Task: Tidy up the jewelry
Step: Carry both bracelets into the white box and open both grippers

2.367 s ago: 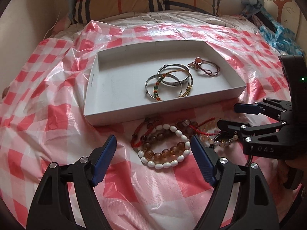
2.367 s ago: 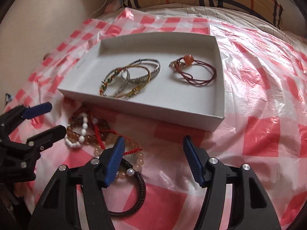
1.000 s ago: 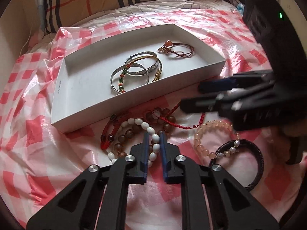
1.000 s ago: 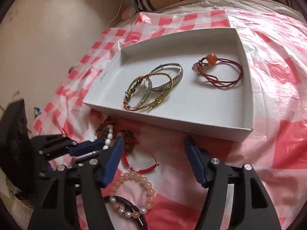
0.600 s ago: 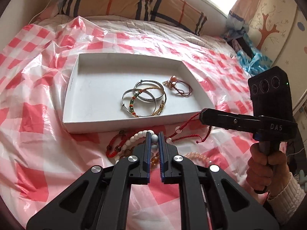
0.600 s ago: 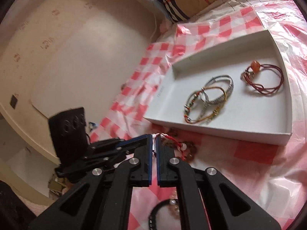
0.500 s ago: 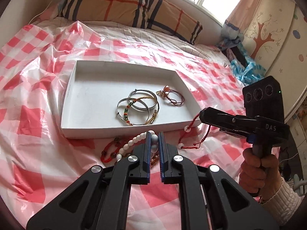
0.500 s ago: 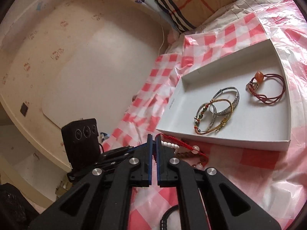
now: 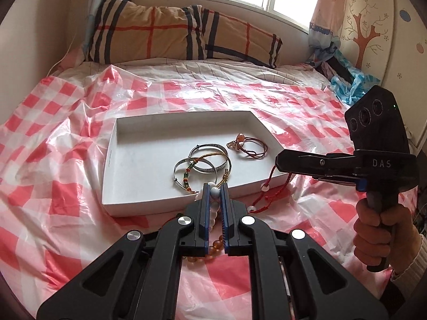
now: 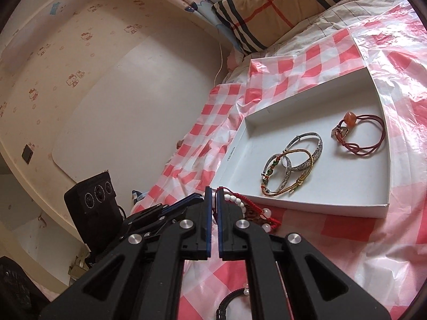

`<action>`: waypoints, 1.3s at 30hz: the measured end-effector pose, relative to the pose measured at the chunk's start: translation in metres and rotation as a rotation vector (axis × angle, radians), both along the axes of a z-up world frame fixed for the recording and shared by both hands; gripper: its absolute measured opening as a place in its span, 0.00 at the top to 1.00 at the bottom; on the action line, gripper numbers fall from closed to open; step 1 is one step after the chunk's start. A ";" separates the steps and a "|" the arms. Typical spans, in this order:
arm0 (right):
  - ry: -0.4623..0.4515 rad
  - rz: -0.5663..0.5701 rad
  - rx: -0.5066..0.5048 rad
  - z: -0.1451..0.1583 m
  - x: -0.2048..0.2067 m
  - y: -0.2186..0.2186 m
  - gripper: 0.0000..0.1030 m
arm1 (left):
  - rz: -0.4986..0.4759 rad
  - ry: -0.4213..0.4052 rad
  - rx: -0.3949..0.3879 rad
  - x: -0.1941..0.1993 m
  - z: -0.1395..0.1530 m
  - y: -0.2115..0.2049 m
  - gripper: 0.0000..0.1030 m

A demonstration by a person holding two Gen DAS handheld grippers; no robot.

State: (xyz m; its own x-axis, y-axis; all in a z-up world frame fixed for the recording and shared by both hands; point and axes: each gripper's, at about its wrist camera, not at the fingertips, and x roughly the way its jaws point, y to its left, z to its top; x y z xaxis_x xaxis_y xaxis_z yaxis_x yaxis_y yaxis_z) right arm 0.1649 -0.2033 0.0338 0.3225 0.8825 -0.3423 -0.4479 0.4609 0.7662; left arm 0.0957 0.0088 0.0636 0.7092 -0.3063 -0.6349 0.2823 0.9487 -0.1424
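Left gripper [image 9: 214, 192] clamped on white bead bracelet [image 9: 213, 214]; right gripper [image 10: 213, 198] pinched on red cord bracelet [image 9: 267, 186]. Both pieces lifted off checked sheet [image 9: 66, 194], cord hanging below right jaws. White tray [image 9: 133, 202] directly ahead of both, long axis crosswise; near rim just beyond left fingertips.

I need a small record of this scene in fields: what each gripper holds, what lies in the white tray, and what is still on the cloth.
left gripper: shut on white bead bracelet
right gripper: shut on red cord bracelet, which hangs in front of the tray's near wall
white tray: on the checked plastic cloth
inside tray: silver bangles overlapping a beaded gold bangle; dark red cord bracelet with orange bead apart from them
still on cloth: amber bead bracelet, black braided bracelet
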 end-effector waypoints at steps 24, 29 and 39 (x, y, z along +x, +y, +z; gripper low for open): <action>-0.031 -0.082 -0.015 0.008 0.006 -0.013 0.96 | -0.010 -0.026 -0.055 0.007 0.015 -0.003 0.93; -0.033 -0.136 -0.013 0.010 0.011 -0.024 0.96 | -0.009 -0.019 -0.108 0.014 0.022 -0.006 0.93; -0.060 -0.169 -0.029 0.020 0.025 -0.019 0.96 | -0.030 -0.028 -0.149 0.041 0.035 -0.018 0.93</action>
State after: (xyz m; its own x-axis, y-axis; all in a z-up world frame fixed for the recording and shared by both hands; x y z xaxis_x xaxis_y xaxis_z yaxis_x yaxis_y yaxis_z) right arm 0.1899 -0.2225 0.0539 0.4859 0.8042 -0.3422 -0.4068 0.5547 0.7259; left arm 0.1366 -0.0091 0.0990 0.7154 -0.4170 -0.5606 0.3157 0.9087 -0.2730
